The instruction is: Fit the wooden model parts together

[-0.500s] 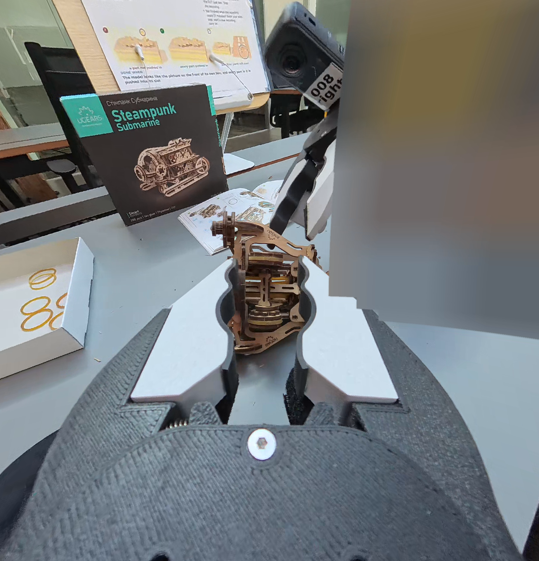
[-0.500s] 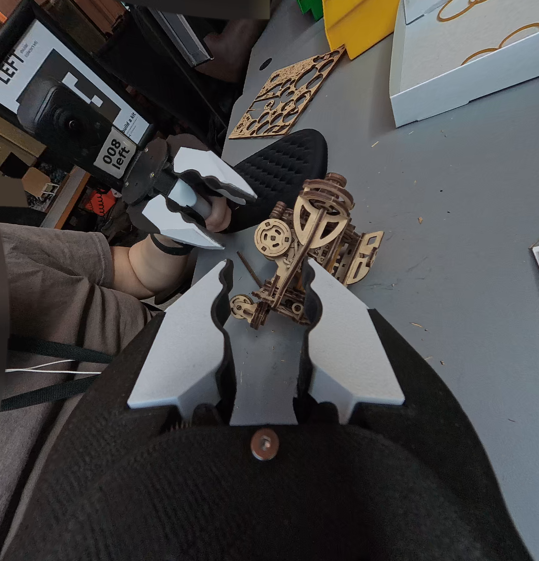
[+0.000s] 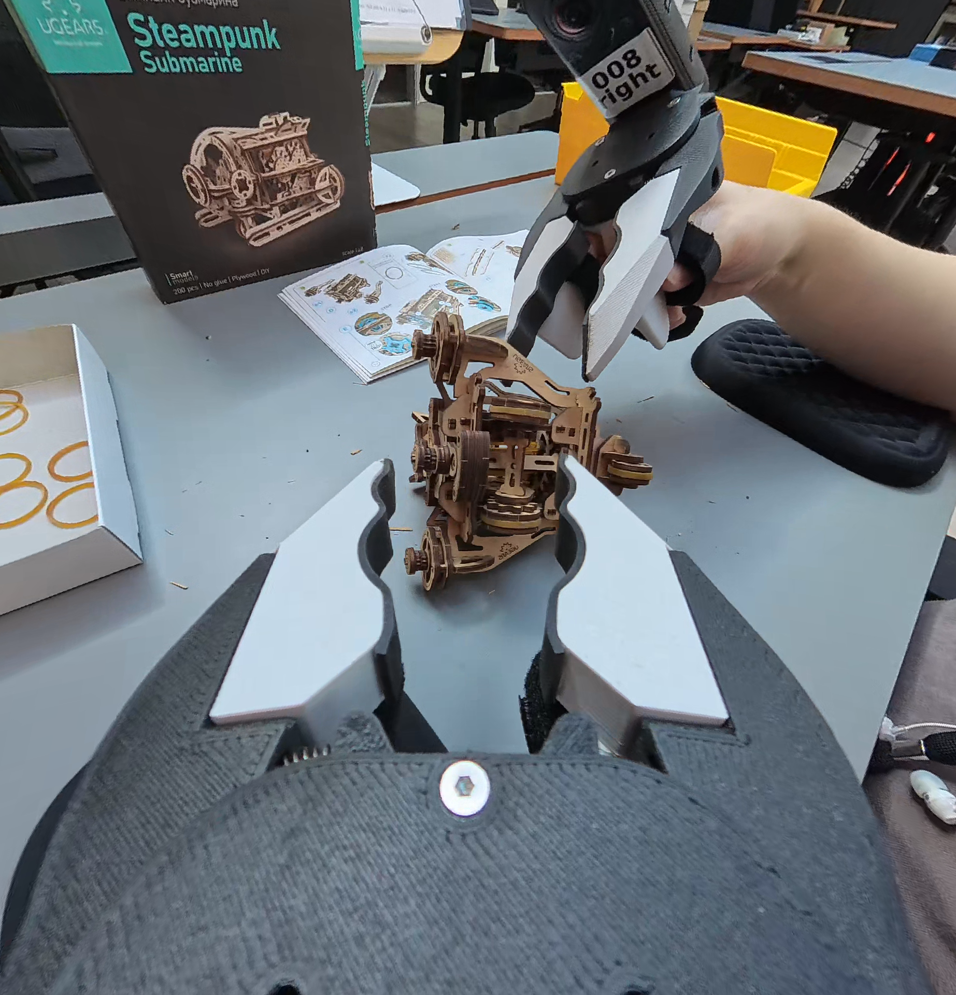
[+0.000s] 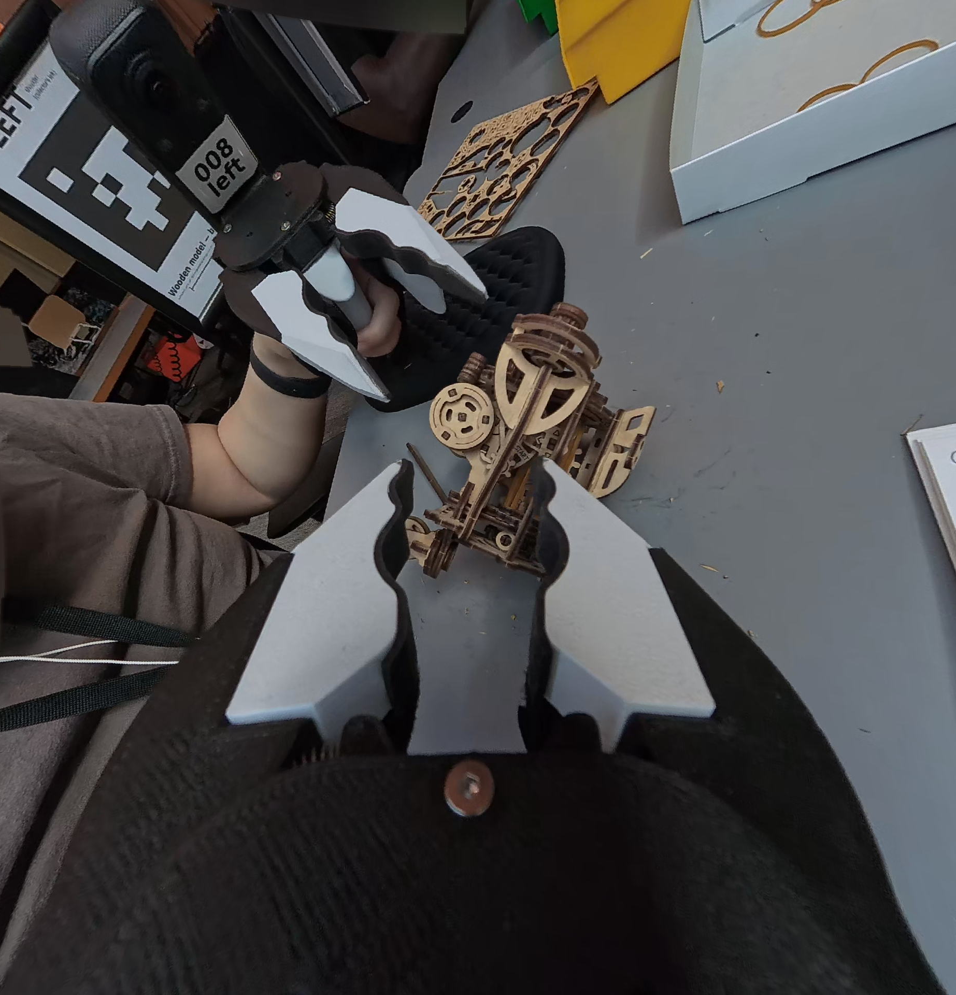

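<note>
The partly built wooden model (image 3: 508,463) stands tilted on the grey table (image 3: 249,409). My left gripper (image 3: 475,466) is open, and its pads stand apart from the model. The right wrist view shows the left gripper (image 4: 432,344) raised in the air, short of the model (image 4: 524,431) and holding nothing. My right gripper (image 4: 475,468) is open around the model's lower end, with a clear gap at the left pad (image 4: 400,500). In the left wrist view the right gripper (image 3: 551,363) hovers at the model's top arm. A thin dark stick (image 4: 427,476) juts out beside the model.
The kit box (image 3: 206,145) stands at the back, with an open instruction booklet (image 3: 411,301) in front of it. A white tray (image 3: 104,484) with rubber bands sits at the left. A black wrist pad (image 3: 820,404) lies under the person's forearm. A punched-out plywood sheet (image 4: 508,167) and a yellow bin (image 3: 761,145) lie farther off. Left tips to right tips: about 7 cm.
My left jaws have opened wider, and the left gripper has drawn back from the model and turned. The right gripper stays over the model with the same opening.
</note>
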Action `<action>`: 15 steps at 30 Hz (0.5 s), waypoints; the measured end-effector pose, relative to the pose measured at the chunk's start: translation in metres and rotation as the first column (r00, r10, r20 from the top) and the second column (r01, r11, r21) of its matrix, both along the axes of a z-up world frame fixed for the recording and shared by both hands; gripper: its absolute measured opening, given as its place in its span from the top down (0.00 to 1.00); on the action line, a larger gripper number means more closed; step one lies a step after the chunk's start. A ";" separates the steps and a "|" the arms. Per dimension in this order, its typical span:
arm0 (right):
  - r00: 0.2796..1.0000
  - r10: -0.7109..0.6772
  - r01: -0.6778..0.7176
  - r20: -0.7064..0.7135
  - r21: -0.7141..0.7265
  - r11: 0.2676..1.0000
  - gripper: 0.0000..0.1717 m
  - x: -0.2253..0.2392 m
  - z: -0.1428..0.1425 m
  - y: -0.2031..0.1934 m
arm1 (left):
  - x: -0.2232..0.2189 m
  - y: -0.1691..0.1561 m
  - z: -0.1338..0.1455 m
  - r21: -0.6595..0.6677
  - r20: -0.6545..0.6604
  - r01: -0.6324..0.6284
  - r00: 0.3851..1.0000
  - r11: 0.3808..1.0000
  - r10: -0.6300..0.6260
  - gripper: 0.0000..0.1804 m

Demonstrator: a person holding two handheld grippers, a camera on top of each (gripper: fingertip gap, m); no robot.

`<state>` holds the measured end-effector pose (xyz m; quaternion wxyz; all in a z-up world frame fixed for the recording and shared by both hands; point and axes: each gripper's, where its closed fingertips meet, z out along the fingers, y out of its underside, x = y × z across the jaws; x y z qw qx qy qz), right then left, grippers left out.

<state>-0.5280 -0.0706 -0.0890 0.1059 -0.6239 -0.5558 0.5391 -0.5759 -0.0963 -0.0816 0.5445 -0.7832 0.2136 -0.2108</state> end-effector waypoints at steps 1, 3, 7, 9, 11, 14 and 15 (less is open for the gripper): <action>1.000 -0.003 0.003 0.002 0.009 1.000 0.75 0.000 0.000 0.002 | 0.000 0.001 -0.002 -0.004 -0.001 0.008 1.000 1.000 -0.008 0.68; 1.000 -0.018 0.017 0.004 0.035 0.999 0.74 0.002 0.000 0.007 | 0.000 0.002 -0.004 -0.015 0.010 0.028 1.000 0.999 -0.028 0.68; 0.998 -0.052 0.052 -0.029 0.016 0.999 0.74 0.005 0.011 0.017 | 0.005 0.002 -0.005 -0.019 0.039 0.082 0.996 0.996 -0.081 0.68; 0.996 -0.078 0.076 -0.049 -0.042 0.996 0.73 0.006 0.018 0.022 | 0.004 0.003 -0.002 -0.014 0.037 0.127 0.991 0.992 -0.126 0.69; 0.992 -0.102 0.093 -0.067 -0.128 0.987 0.72 0.005 0.025 0.025 | -0.001 0.008 0.003 -0.006 0.032 0.176 0.984 0.984 -0.175 0.71; 0.993 -0.108 0.096 -0.045 -0.220 0.971 0.72 0.003 0.029 0.023 | -0.003 0.015 0.011 -0.056 0.094 0.293 0.953 0.955 -0.287 0.75; 0.993 -0.117 0.109 -0.033 -0.193 0.975 0.72 0.002 0.028 0.024 | -0.003 0.018 0.013 -0.073 0.127 0.335 0.937 0.939 -0.325 0.78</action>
